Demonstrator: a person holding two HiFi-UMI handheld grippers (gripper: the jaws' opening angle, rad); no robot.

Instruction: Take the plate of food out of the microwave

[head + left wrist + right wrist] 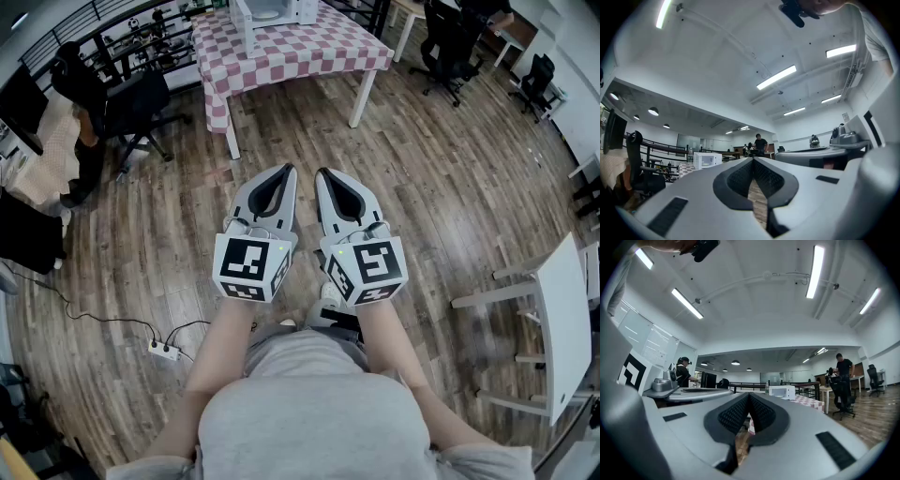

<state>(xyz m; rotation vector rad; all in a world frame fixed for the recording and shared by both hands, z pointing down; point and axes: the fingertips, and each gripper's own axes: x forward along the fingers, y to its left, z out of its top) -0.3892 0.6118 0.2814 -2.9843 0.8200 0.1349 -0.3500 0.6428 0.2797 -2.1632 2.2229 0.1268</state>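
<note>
Far ahead of me, on the pink-checked table (319, 52), stands the white microwave (274, 11), well apart from both grippers across the wooden floor (422, 187). I hold the left gripper (283, 172) and the right gripper (325, 174) level and side by side, each with its jaws pressed together on nothing. The microwave lies almost straight beyond the left gripper's tip, so I judge that one better lined up. I cannot make out the plate of food from here; presumably it sits inside.
</note>
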